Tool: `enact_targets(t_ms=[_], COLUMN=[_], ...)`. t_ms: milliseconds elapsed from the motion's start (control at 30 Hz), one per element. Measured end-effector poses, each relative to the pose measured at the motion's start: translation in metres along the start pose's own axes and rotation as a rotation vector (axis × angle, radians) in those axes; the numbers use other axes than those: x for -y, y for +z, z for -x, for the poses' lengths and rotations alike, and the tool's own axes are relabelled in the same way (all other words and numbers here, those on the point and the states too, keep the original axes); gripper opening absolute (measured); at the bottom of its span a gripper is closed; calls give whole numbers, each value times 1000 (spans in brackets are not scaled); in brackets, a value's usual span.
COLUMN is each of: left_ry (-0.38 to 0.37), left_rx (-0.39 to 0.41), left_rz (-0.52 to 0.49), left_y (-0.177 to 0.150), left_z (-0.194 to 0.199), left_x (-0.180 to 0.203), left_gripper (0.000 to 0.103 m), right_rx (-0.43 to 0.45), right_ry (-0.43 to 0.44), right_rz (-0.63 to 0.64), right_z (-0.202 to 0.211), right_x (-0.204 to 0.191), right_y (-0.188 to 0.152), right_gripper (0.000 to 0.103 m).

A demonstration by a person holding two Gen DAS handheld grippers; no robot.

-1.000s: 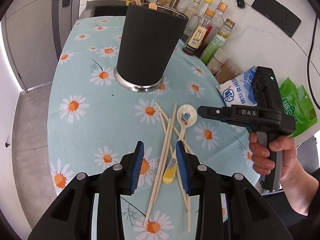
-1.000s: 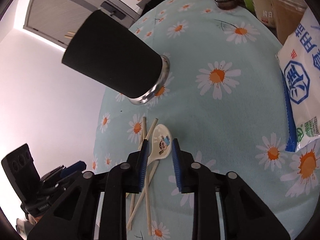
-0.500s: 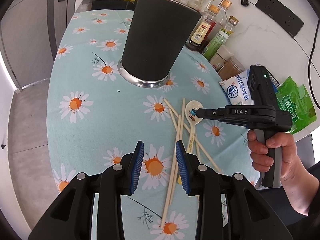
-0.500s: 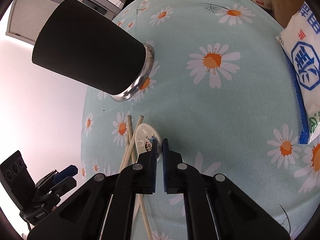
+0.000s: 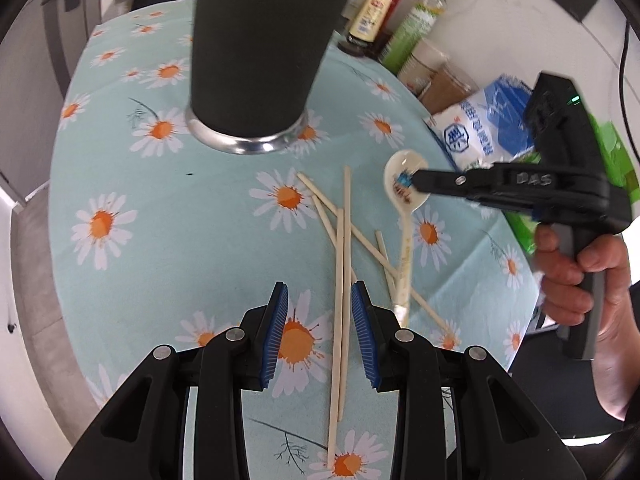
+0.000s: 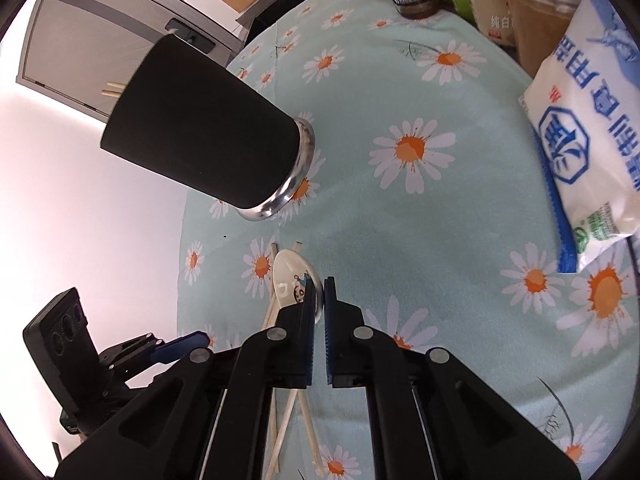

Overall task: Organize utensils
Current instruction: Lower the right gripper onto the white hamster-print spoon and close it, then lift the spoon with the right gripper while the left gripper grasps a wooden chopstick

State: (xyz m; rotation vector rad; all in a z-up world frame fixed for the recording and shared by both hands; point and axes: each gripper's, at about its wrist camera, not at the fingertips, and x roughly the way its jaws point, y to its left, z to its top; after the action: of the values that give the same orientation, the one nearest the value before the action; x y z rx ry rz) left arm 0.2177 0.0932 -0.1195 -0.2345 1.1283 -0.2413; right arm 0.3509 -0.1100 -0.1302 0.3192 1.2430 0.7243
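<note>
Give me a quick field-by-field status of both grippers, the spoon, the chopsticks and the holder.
right gripper: shut on the spoon's bowl rim
spoon: white ceramic, cartoon print, handle trailing toward the camera
left gripper: open, pads either side of two chopsticks, not pressing
chopsticks: loose, crossed on the tablecloth
holder: black cup, steel base, upright; chopstick ends show at its mouth

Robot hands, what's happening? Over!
Right gripper shut on spoon rim. Left gripper open over chopsticks. Holder path clear.
</note>
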Motion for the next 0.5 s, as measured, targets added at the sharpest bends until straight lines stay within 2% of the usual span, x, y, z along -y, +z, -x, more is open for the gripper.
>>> enact_targets(t_ms=[200,367,400,500], left_ry=[13,38,49,53], left_rx=[-71,-116,-123,-137], left_rz=[-73,-68,-73,-76], left_y=[6,11,11,12], left_z=[-19,-30,-32,-36], left_x=[11,10,11,12], left_gripper=[32,29,22,21], right_rx=[54,86,88,87], right_ry=[-12,-3,-2,4], right_rz=[36,40,38,35], right_z=[26,39,40,43], right_x=[-4,-4,-3,2], right_y=[-6,-11,-12,-16], right_gripper=[5,5,5,5])
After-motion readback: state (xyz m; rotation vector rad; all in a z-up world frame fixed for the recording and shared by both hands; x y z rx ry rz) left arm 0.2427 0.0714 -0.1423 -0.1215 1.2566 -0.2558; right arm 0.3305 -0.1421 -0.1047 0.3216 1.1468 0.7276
